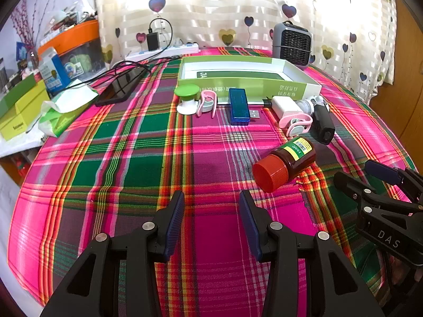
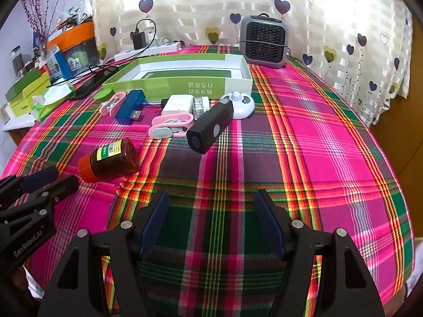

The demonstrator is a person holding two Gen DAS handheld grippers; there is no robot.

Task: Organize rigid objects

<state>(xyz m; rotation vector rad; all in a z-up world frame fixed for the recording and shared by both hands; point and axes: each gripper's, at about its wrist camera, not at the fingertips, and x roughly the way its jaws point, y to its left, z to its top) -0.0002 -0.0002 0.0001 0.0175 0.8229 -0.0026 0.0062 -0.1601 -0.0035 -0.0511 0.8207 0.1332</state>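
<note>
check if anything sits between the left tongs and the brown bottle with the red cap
Nothing visible does. Only bare plaid tablecloth lies between the open left tongs and the brown red-capped bottle lying on its side ahead to the right.

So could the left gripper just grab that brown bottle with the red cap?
Probably yes: the left gripper is open, and bare cloth separates it from the bottle, lying ahead to its right.

Red-capped brown bottle (image 1: 286,165) lies sideways before green box (image 1: 246,80).
</note>
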